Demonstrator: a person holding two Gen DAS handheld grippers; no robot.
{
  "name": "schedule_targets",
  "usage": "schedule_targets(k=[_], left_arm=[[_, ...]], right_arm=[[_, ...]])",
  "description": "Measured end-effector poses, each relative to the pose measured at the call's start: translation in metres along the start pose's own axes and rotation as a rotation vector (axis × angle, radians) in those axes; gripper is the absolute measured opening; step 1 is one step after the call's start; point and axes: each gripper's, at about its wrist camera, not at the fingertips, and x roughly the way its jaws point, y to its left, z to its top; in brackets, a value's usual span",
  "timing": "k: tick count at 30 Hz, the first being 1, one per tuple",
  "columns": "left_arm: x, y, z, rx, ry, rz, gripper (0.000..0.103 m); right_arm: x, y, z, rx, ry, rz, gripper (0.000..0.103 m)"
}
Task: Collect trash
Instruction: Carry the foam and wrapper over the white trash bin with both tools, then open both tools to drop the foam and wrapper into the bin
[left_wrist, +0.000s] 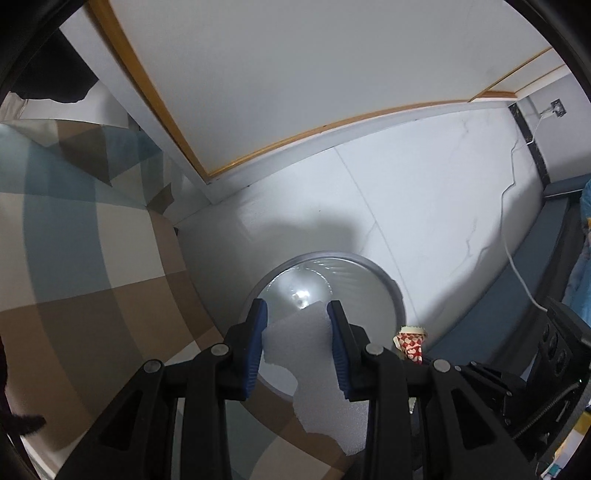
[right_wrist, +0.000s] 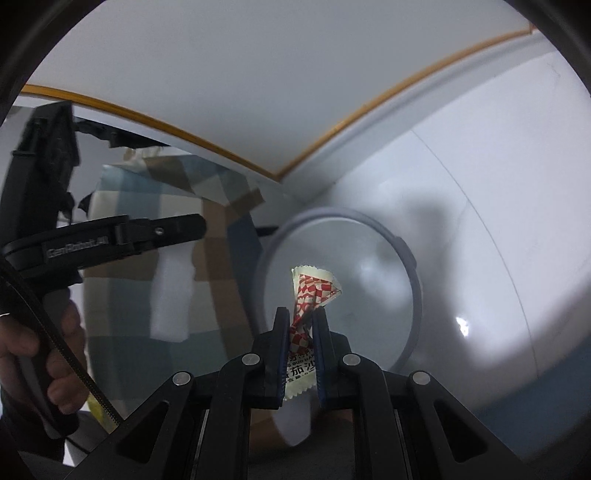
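Observation:
My left gripper (left_wrist: 297, 308) is shut on a torn piece of white foam (left_wrist: 299, 339) and hangs straight over a round grey trash bin (left_wrist: 391, 284) with a clear liner. My right gripper (right_wrist: 300, 314) is shut on a red-and-white checked sauce packet (right_wrist: 314, 291), held above the same trash bin (right_wrist: 413, 266). In the left wrist view the sauce packet (left_wrist: 410, 341) shows at the bin's right rim. In the right wrist view the left gripper (right_wrist: 162, 232) shows from the side with the white foam (right_wrist: 171, 295) hanging below it, held by a person's hand (right_wrist: 44, 350).
The bin stands on a white tiled floor (left_wrist: 424, 206) beside a bed with a checked blue, beige and brown cover (left_wrist: 92, 240). A white cabinet with a wooden edge (left_wrist: 258, 92) rises behind. A white cable (left_wrist: 513, 258) runs along the floor toward a blue-grey bench (left_wrist: 517, 295).

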Motion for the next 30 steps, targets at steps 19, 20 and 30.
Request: schedule_targets(k=[19,20,30], left_arm=[[0.019,-0.033,-0.003,0.035,0.029,0.013,0.029],[0.02,-0.035,-0.004,0.041,0.027,0.013,0.029],[0.021,-0.04,-0.017,0.065,0.054,0.016,0.055]], right_arm=[[-0.004,-0.031,-0.014,0.045,0.026,-0.072,0.031],[-0.008,-0.034,-0.015,0.055,0.015,-0.076,0.032],[-0.038,-0.044,-0.008,0.102,-0.08,-0.088,0.043]])
